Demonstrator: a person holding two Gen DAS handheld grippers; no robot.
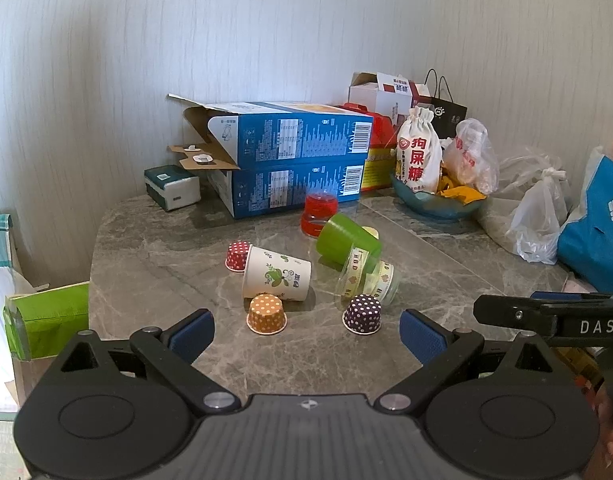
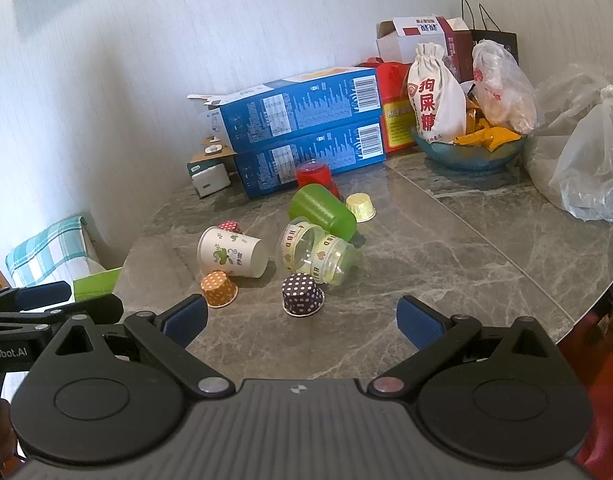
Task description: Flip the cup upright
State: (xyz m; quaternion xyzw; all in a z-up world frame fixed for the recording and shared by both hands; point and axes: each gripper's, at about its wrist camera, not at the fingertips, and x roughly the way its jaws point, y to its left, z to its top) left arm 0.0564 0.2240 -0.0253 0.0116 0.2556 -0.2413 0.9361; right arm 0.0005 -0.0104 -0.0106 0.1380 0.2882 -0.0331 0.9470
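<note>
Paper, white with a green leaf print, the cup (image 1: 276, 274) lies on its side on the grey marble table (image 1: 446, 280), and it serves as the landmark for everything else. Its long axis runs roughly level across the table; in the left wrist view the wide mouth faces left and the narrower base points right, toward the clear ribbon-wrapped cup (image 1: 366, 280) lying on its side beyond it. An orange dotted cupcake liner (image 1: 266, 314) sits just in front of the paper cup, a red dotted one (image 1: 237, 255) touches it behind its mouth end, and a purple dotted one (image 1: 362, 313) stands to the front right. A green cup (image 1: 346, 242) lies tipped over behind and to the right.

Both tools hang short of the cups, holding nothing: the left tool (image 1: 306, 334) has its blue pads spread wide, and the right tool (image 2: 302, 320) is likewise spread.

To right the cup well, I would close across the side wall near its middle, squeezing gently since thin paper will likely crumple, then swing the base down and mouth up. The orange liner crowds the near side, so coming in from above looks safer than sliding in low.
</note>
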